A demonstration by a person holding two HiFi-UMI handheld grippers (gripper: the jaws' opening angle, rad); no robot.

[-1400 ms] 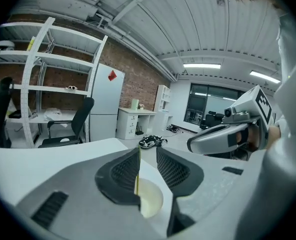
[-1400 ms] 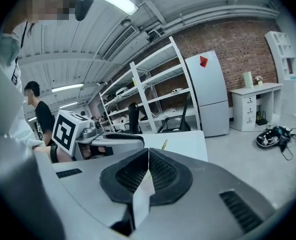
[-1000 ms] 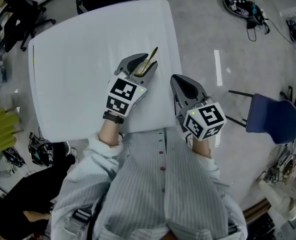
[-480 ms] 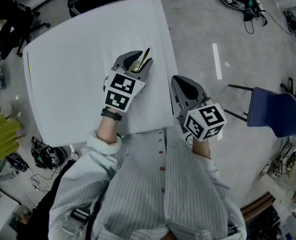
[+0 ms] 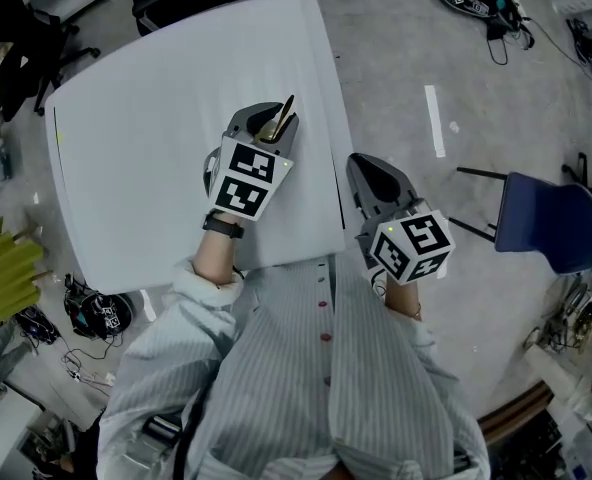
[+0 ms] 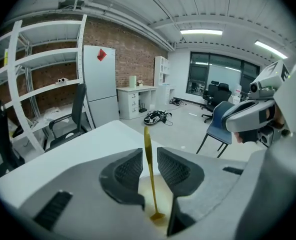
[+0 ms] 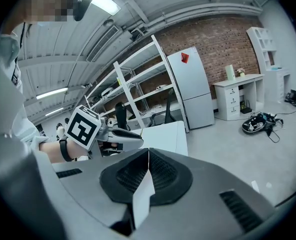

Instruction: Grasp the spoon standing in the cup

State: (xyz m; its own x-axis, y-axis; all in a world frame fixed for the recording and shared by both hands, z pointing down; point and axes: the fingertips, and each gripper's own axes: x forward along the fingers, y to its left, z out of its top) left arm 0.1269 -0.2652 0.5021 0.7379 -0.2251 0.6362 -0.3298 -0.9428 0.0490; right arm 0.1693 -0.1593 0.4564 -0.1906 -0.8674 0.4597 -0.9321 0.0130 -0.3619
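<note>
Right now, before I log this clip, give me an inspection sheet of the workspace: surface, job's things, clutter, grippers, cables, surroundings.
Surface: white table, holding only the job's things.
Job's things: gold spoon standing in the cup, handle up.
Clutter: nothing seen on the table.
Grippers: left gripper over the cup, jaws open either side of the spoon handle, just been closing, pads not yet on it; right gripper shut, empty, off the table's right edge.
Cables: floor tangle beyond the far corner; second bundle by the near left corner.
Surroundings: blue chair, brick wall, white shelving, white fridge.
</note>
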